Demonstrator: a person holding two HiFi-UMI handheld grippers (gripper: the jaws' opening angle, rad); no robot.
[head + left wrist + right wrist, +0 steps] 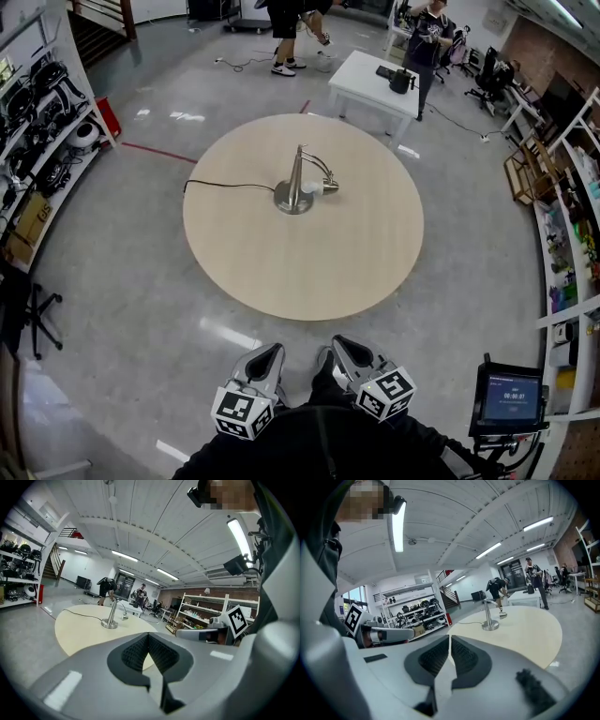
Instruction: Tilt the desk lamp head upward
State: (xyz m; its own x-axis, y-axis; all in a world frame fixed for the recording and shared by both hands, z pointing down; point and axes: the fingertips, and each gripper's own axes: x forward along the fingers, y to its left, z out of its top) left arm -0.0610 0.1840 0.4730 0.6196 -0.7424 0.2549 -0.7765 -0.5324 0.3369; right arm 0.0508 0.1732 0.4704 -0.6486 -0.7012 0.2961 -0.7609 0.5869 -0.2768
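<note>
Held the left grey two-jaw gripper low at the near edge of the scene, jaws pressed together on nothing. Held the right grey two-jaw gripper just beside it, jaws likewise together and empty. Held both well apart from the round pale wooden table ahead. Saw the silver metal desk lamp standing upright on a round base, a little to the far side of the table's middle. Found its small lamp head hanging low to the right of the post. Traced a thin black cord leftward from the base to the table's edge. Noted a white rectangular table farther off, with 1 person in dark clothes at its right end.
</note>
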